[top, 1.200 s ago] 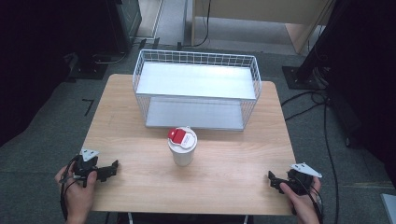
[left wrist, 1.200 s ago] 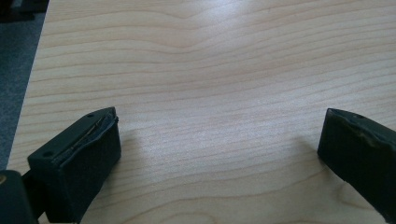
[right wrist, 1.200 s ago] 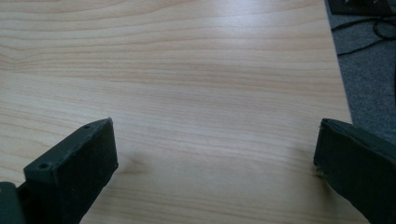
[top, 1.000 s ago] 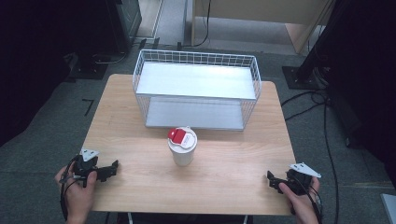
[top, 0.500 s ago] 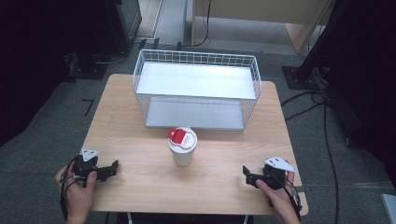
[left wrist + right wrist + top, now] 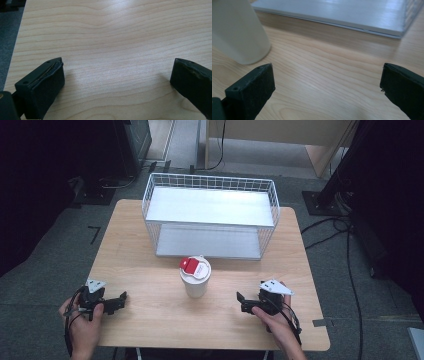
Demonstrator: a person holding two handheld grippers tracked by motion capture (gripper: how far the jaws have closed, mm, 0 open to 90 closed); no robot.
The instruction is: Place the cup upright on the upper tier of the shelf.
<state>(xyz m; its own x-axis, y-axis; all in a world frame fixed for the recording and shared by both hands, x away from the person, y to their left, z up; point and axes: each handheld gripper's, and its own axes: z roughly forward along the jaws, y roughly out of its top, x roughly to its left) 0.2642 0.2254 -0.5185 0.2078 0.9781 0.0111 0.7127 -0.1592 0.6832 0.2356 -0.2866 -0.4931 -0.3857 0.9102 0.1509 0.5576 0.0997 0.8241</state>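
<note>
The white cup (image 6: 195,279) with its red-and-white lid stands upright near the middle of the wooden table (image 6: 150,320), just in front of the white wire basket (image 6: 210,215) and clear of it. In the right gripper view the cup's pale wall (image 6: 237,32) rises at the upper left, beyond the left-hand jaw and not between the jaws, with the basket's flat base (image 6: 337,15) lying behind it across the top.

The right gripper (image 6: 242,302) sits low over the table to the right of the cup, near it but not touching, held in the person's right hand (image 6: 277,322). Its jaws stand wide apart with bare wood between them.

Over at the table's near left corner, well apart from the cup, the left gripper (image 6: 121,301) rests in the left hand (image 6: 82,327). Its jaws are spread wide too, nothing between them but wood grain, the table edge and grey floor (image 6: 7,37) off to the side.
</note>
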